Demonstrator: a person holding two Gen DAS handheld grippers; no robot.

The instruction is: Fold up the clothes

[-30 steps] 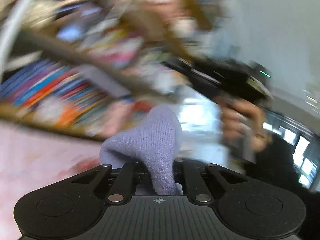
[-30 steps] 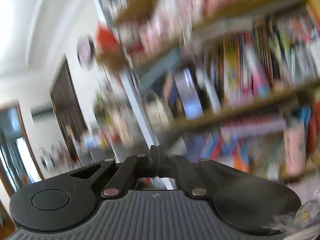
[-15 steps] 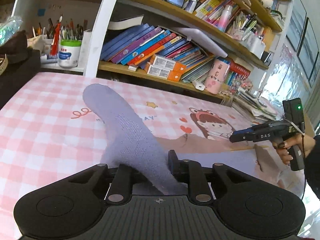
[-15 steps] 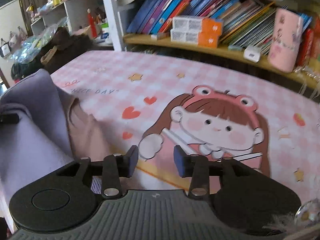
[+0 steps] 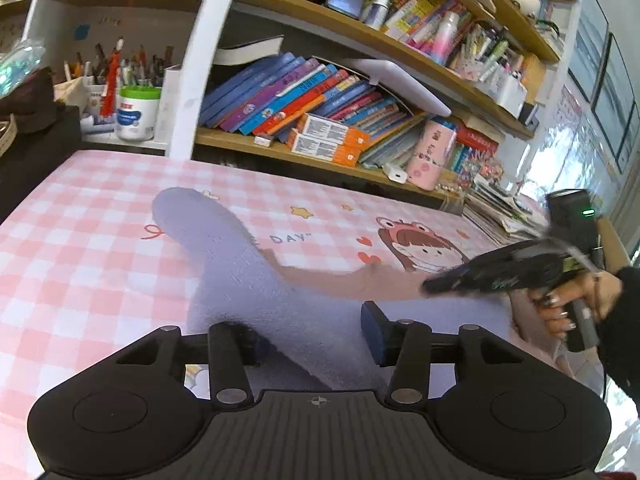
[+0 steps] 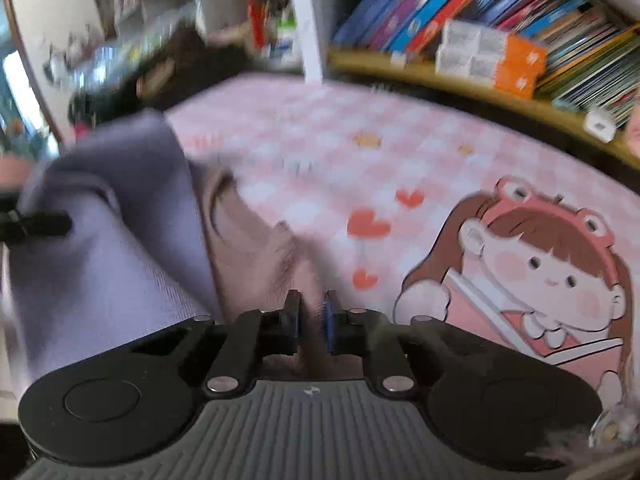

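A lavender knit garment [image 5: 224, 248] lies long across the pink checked mat [image 5: 80, 260], over a dusty-pink garment [image 5: 340, 280]. My left gripper [image 5: 308, 336] sits low over the lavender cloth with its jaws opening. The cloth lies between the pads, which do not press on it. In the right wrist view the lavender garment [image 6: 100, 240] is bunched at the left, with the dusty-pink garment [image 6: 256, 240] beside it. My right gripper [image 6: 312, 316] is closing, its pads pinching a fold of the dusty-pink cloth. A hand holds the right gripper [image 5: 428, 288] at the right.
Behind the mat runs a wooden shelf of leaning books [image 5: 304, 100], with orange boxes [image 5: 328, 140] and a pink tumbler [image 5: 430, 156]. A white post [image 5: 196, 60] rises at the back. Pen pots [image 5: 134, 108] and a dark bag [image 5: 32, 120] sit at the left, stacked papers [image 5: 500, 216] at the right.
The left jaws have spread and let go of the lavender cloth, which now lies flatter. The right gripper has dropped to the dusty-pink cloth and its open jaws have narrowed onto it.
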